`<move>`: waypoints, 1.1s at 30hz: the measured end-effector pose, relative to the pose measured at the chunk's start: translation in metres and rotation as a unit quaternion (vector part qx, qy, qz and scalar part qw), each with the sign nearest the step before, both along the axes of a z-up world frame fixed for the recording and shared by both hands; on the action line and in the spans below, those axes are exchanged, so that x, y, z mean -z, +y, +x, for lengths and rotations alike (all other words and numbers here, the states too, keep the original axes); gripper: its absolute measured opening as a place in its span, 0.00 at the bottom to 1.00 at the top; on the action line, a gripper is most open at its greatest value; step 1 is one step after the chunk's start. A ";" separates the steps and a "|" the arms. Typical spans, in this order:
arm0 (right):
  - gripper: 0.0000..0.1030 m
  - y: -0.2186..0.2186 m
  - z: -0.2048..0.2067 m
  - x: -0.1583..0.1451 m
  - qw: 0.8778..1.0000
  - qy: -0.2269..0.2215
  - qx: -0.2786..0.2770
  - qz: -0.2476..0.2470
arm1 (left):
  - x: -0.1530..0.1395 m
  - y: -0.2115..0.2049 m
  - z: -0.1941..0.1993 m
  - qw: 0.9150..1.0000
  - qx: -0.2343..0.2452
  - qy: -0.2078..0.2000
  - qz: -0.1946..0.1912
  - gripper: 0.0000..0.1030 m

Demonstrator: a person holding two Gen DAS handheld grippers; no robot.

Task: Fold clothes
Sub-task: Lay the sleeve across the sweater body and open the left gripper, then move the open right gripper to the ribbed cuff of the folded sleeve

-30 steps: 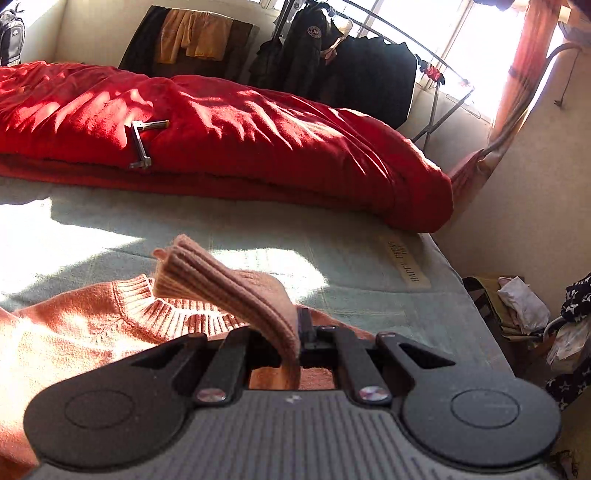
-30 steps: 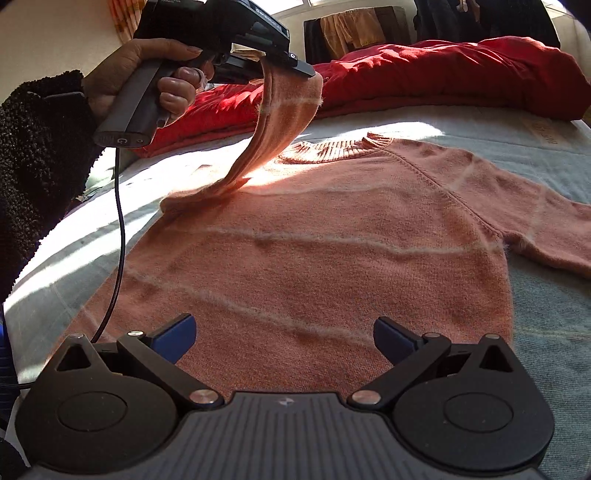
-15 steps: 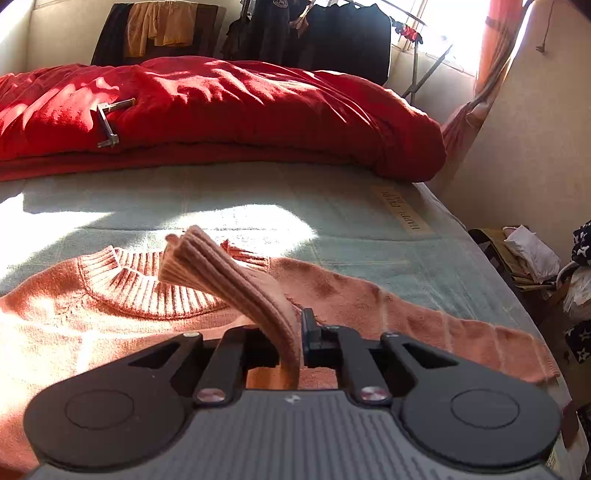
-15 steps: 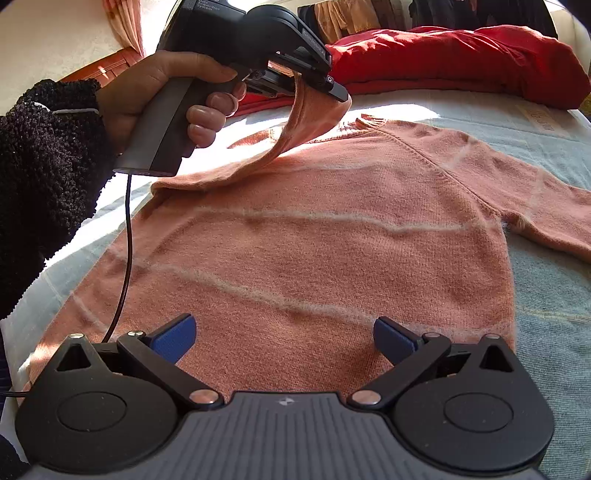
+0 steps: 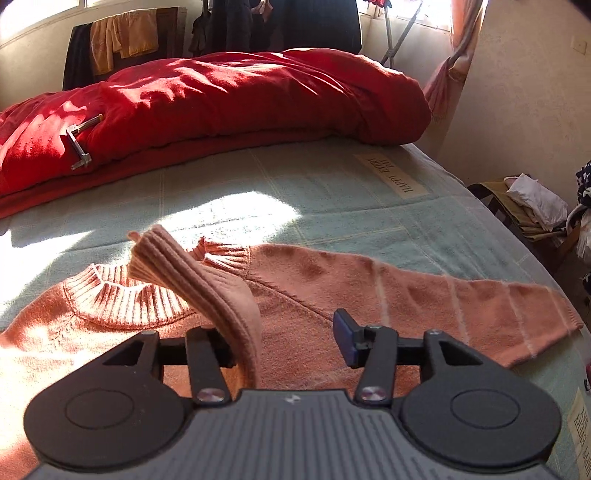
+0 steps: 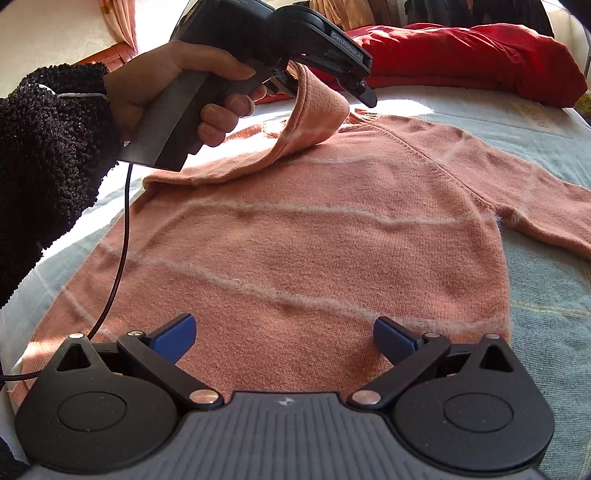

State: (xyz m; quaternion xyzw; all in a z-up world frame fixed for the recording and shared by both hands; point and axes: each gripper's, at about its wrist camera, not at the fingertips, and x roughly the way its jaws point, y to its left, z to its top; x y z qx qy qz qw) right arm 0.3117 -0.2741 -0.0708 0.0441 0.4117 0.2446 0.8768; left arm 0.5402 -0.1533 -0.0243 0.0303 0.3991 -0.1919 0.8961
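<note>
A salmon-pink sweater [image 6: 314, 258] with pale stripes lies flat on the pale green bed cover [image 5: 332, 192]. Its one sleeve [image 5: 207, 284] is folded across the chest, ribbed cuff up. My left gripper [image 5: 284, 343] hangs just over the chest and its jaws are opening. The sleeve still drapes over the left finger, and the blue right pad [image 5: 345, 339] stands clear of it. In the right wrist view a hand [image 6: 177, 85] holds the left gripper [image 6: 325, 90] above the collar. My right gripper [image 6: 283, 338] hovers open above the hem with nothing between its fingers.
A bunched red duvet [image 5: 240, 96] lies across the back of the bed with a metal L-shaped tool [image 5: 79, 144] on it. A clothes rack [image 5: 280, 22] stands behind. Past the bed's right edge sits a box of clothes [image 5: 532, 206].
The left gripper has moved right and lower over the sweater with the sleeve, then its jaws came apart and let go of the sleeve. The right gripper has stayed put.
</note>
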 end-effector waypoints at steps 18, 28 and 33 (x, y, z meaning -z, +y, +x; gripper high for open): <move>1.00 -0.006 0.000 -0.001 1.000 0.000 0.009 0.000 | -0.005 -0.015 -0.014 0.996 0.072 -0.025 0.056 0.57; 1.00 -0.007 0.002 -0.002 1.000 0.000 0.014 -0.003 | -0.030 0.117 -0.028 0.999 -0.006 0.001 -0.034 0.61; 1.00 -0.002 0.006 -0.007 1.000 -0.003 0.010 0.000 | -0.027 0.195 -0.052 0.997 -0.076 -0.010 -0.029 0.69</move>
